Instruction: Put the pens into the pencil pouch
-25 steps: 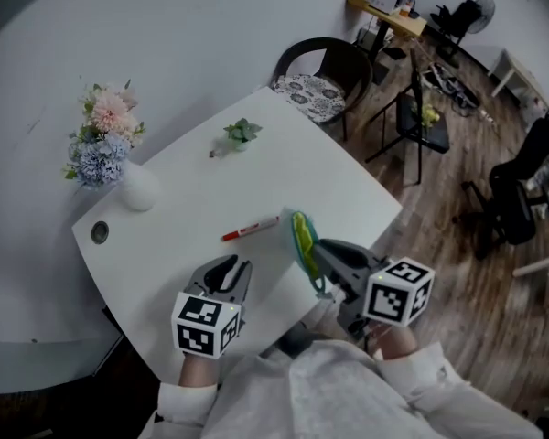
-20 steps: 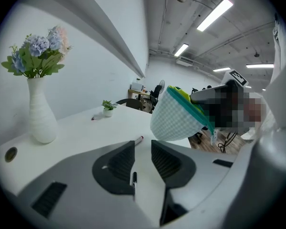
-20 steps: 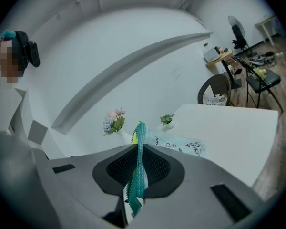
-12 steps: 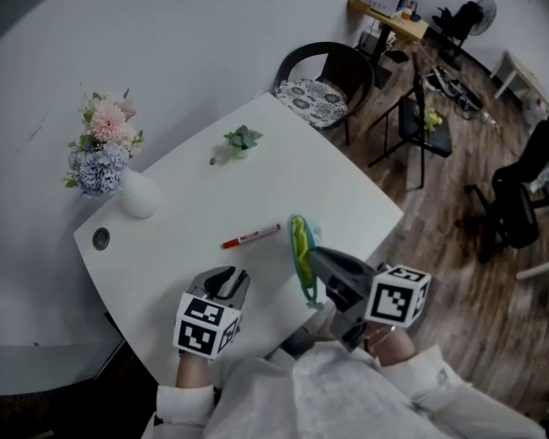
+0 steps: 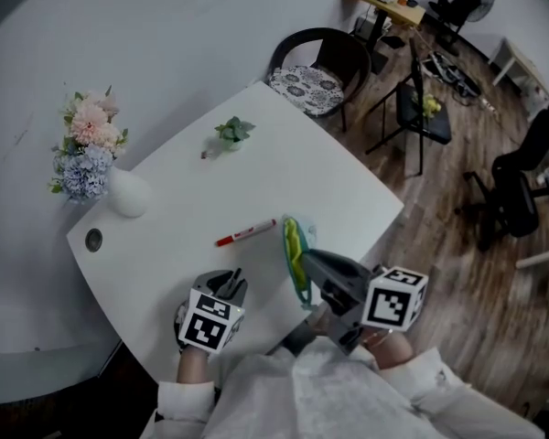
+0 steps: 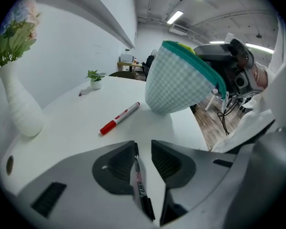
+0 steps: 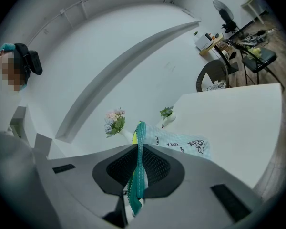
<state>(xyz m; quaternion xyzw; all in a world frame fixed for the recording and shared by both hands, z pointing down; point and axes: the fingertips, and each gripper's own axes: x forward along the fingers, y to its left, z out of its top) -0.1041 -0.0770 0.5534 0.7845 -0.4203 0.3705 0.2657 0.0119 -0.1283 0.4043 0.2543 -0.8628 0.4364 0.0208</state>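
Left gripper (image 5: 231, 287), lower left of the head view: jaws narrow, clamped on a black pen (image 6: 139, 182). Right gripper (image 7: 139, 151), lower centre: jaws closed on the pouch (image 5: 295, 256) by its teal zip edge. A red pen (image 5: 245, 233) lies mid-table (image 5: 284, 167), just left of the pouch.

Checked teal-edged pouch (image 6: 176, 85), red-capped white pen (image 6: 120, 119), black-capped white pen (image 6: 138, 180).

The pen (image 6: 137, 180) clamped in my left gripper (image 6: 143, 143) loses its tail behind the jaws, print too blurred to read (the pencil pouch (image 7: 181, 143) lettering likewise); my right gripper (image 7: 139, 147) hides the pouch's lower edge.
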